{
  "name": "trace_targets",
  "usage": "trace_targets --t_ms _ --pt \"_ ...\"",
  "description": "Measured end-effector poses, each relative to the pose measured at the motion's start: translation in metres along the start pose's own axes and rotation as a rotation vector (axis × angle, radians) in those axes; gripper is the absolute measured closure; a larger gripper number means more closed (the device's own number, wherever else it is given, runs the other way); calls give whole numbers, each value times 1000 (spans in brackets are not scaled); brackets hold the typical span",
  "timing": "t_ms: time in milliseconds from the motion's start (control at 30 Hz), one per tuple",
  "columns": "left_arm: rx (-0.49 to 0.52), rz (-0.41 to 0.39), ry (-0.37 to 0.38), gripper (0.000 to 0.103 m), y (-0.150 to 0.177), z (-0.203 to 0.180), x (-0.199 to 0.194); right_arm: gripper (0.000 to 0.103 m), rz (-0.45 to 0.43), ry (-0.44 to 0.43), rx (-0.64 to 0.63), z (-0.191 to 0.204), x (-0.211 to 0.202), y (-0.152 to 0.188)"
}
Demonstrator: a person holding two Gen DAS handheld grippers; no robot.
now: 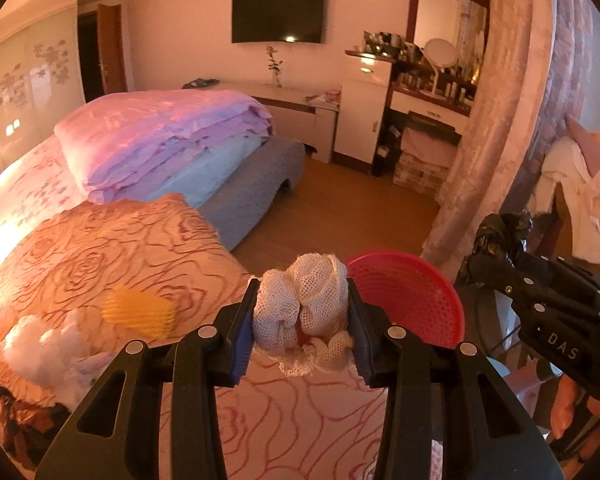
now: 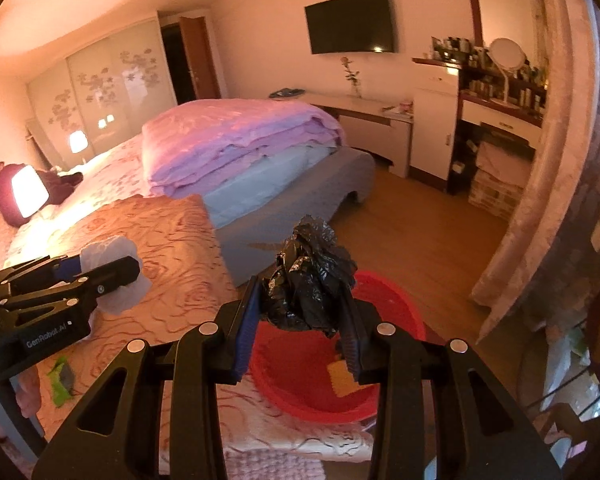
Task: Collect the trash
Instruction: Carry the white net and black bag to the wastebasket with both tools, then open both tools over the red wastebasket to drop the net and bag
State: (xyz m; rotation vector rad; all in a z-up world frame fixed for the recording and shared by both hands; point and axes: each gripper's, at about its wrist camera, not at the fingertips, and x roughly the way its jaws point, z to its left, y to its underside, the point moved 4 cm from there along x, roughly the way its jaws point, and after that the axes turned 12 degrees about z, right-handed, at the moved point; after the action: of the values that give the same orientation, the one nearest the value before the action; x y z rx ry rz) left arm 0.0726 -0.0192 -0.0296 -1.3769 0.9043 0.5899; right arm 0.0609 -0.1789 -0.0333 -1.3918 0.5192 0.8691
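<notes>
My left gripper (image 1: 302, 312) is shut on a white mesh foam wad (image 1: 302, 300), held above the rose-patterned bedspread (image 1: 112, 248) just left of the red basket (image 1: 412, 300). My right gripper (image 2: 300, 308) is shut on a crumpled black plastic bag (image 2: 308, 276), held over the red basket (image 2: 312, 384), which sits at the bed's corner with a yellow piece (image 2: 342, 376) inside. The right gripper (image 1: 496, 256) with its black bag shows at the right of the left wrist view. The left gripper (image 2: 100, 276) shows at the left of the right wrist view.
On the bedspread lie a yellow mesh piece (image 1: 138, 310), a white fluffy wad (image 1: 40, 344), a dark brown scrap (image 1: 24, 420) and a green scrap (image 2: 62, 380). Folded quilts (image 1: 168, 140) lie further up the bed. Wood floor (image 1: 348, 208) and a curtain (image 1: 496, 120) are beyond.
</notes>
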Motion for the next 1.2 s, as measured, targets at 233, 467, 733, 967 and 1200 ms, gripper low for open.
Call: trace_targets --t_ms 233,467,733,967,1200 --pt "38 51 23 64 -5 -22 34 67 35 27 59 -31 20 5" --pt "72 116 37 64 -3 -40 69 67 100 36 101 -49 47 15" --pt "76 191 81 58 3 -43 101 66 151 25 118 -56 73 19" --pt "84 204 82 42 5 -49 111 48 193 24 136 -61 88 28" --pt "105 197 66 34 6 -50 109 40 190 31 160 -68 89 29"
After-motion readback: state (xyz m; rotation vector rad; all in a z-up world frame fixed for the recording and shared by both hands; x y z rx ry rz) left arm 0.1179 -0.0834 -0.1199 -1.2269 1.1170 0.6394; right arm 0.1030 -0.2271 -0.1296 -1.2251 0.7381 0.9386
